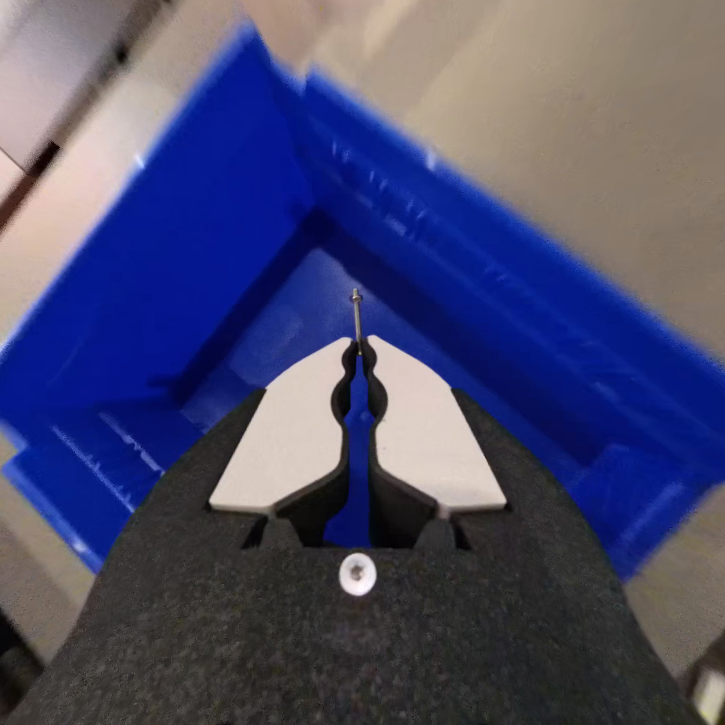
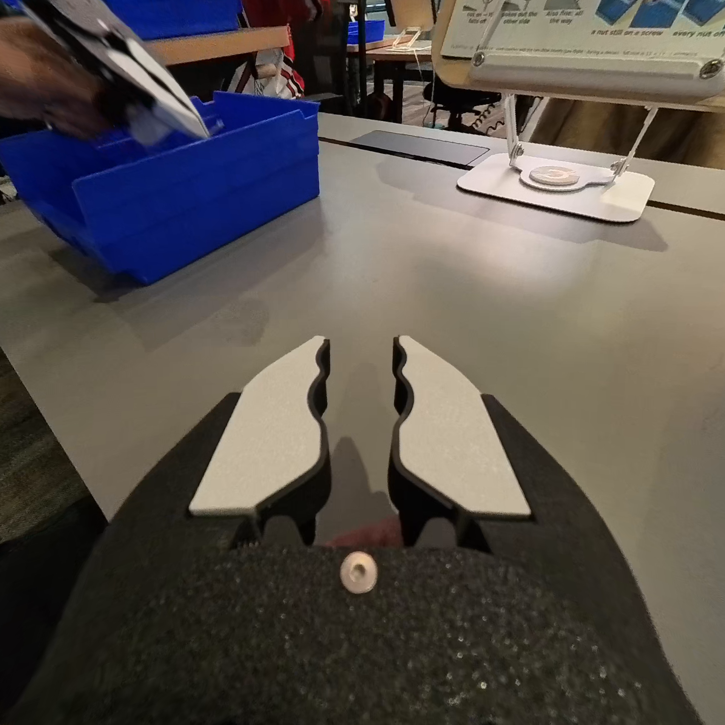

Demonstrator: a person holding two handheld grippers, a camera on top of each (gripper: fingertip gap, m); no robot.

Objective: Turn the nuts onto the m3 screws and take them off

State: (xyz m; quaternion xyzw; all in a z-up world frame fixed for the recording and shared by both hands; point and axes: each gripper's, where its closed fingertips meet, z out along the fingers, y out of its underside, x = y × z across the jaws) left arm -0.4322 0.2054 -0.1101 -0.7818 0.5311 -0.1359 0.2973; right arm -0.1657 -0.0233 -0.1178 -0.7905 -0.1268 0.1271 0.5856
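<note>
Left tongs: the left tongs (image 1: pixel 360 342) are pressed together at their tips and pinch the lower end of a thin metal screw (image 1: pixel 356 318)
Screw: it stands out straight ahead beyond the tips, over the inner corner of a blue bin (image 1: pixel 219 251); a small nut (image 1: pixel 355 299) sits on the shank close to the far end, with a short stub of screw showing past it
Blue bin, left wrist view: seen from above and blurred; two walls meet in a corner just beyond the screw, and the floor of the bin lies behind the screw; pale table (image 1: pixel 569 129) shows outside the walls
Right tongs: the right tongs (image 2: pixel 361 342) are spread, with a clear gap between the two grey fingers (image 2: pixel 274 435); nothing lies between them, and they hover above bare grey table (image 2: pixel 470 298)
Blue bin, right wrist view: the same bin (image 2: pixel 196 208) sits on the table at upper left, well apart from the right tongs
Shown only in the right wrist view: the left tongs (image 2: pixel 202 129) from outside, tilted down with their tips inside the bin, held by a blurred hand (image 2: pixel 43 82); a white stand (image 2: pixel 557 188) carrying a printed card (image 2: pixel 588 31) at upper right; a dark flat panel (image 2: pixel 419 149) set in the table; other tables and bins in the background
Shown only in the left wrist view: the screw and nut themselves, too small and hidden to be made out from the right side
</note>
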